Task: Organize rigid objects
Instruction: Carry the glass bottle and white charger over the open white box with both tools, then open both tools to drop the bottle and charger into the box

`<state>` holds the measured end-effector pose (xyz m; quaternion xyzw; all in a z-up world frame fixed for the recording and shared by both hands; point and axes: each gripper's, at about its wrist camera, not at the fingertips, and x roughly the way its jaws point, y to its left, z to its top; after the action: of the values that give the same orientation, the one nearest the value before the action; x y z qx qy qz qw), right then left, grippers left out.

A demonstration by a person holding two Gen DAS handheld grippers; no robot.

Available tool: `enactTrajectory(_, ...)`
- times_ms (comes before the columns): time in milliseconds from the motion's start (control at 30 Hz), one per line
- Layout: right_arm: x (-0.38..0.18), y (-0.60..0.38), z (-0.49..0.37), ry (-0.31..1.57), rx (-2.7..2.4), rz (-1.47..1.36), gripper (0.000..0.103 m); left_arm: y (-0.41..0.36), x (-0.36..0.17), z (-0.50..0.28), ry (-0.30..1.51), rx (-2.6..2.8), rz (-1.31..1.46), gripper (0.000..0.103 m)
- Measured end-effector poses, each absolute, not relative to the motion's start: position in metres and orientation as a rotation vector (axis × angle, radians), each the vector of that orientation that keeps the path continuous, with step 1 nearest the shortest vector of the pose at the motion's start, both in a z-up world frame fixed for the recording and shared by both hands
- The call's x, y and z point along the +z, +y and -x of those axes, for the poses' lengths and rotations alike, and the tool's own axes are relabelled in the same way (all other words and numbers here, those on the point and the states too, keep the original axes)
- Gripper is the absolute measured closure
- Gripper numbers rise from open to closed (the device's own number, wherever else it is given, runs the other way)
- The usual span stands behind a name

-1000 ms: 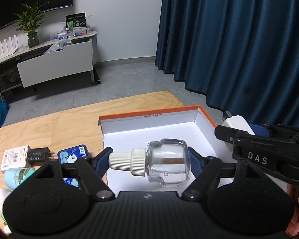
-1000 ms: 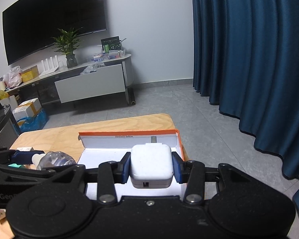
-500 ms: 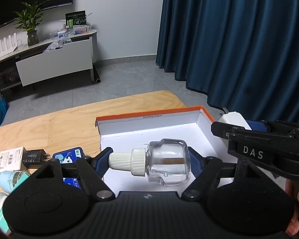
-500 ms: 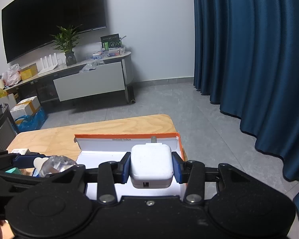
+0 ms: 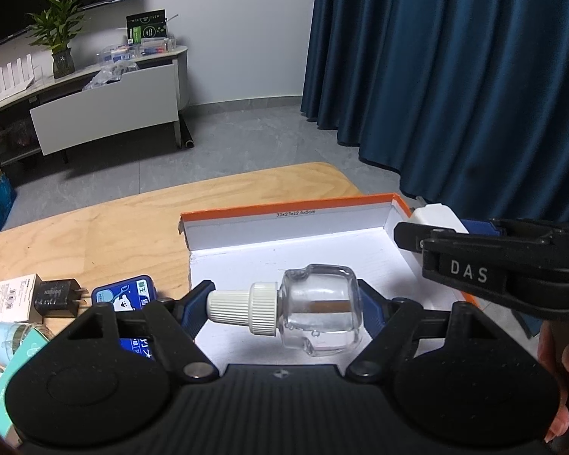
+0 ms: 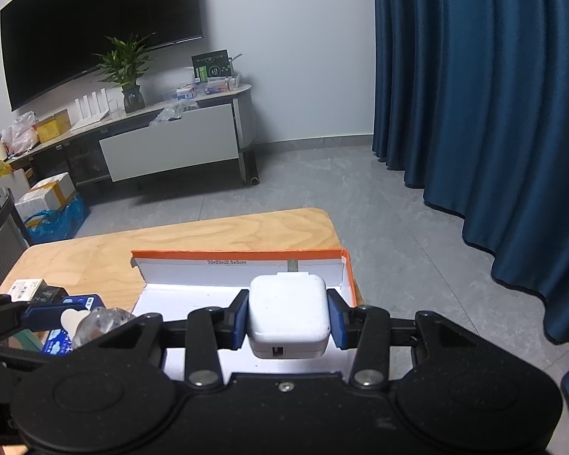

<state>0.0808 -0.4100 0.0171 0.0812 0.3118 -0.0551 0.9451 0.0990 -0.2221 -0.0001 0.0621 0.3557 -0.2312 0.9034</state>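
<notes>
Glass bottle (image 5: 318, 309) clamped sideways in left hand-held gripper (image 5: 284, 303), seemingly above box (image 5: 284, 223).

Plug (image 5: 58, 295) left of box (image 5: 284, 214)

Grey tiled floor (image 6: 322, 174), blue curtains (image 6: 474, 76), white wall (image 6: 284, 38), dark screen (image 6: 95, 19), low cabinet (image 6: 170, 144) with potted plant (image 6: 127, 72).

Shallow cardboard box (image 5: 292, 210) orange outside, white inside. Clear glass bottle (image 5: 320, 309) with ribbed cream cap. White square plastic charger (image 6: 288, 313). Light-grained wooden table (image 5: 95, 235). Dark blue curtain (image 5: 455, 76).
</notes>
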Motion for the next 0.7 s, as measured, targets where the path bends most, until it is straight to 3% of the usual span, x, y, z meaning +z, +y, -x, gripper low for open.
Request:
enactTrajectory(233,0.013,-0.424,-0.100,0.633,-0.096,-0.192,0.051,-0.228,-0.006,-0.106,0.747,-0.475,-0.138,0.024)
enactTrajectory(300,0.017,-0.430,-0.098,0.591,-0.104,-0.205,0.031,-0.230,-0.008,-0.108,0.751,-0.477,-0.139,0.024)
enactTrajectory(700,0.038,-0.448,-0.034,0.461,-0.195,-0.262,0.025,-0.252,-0.012,-0.124,0.757,-0.497,-0.135,0.023)
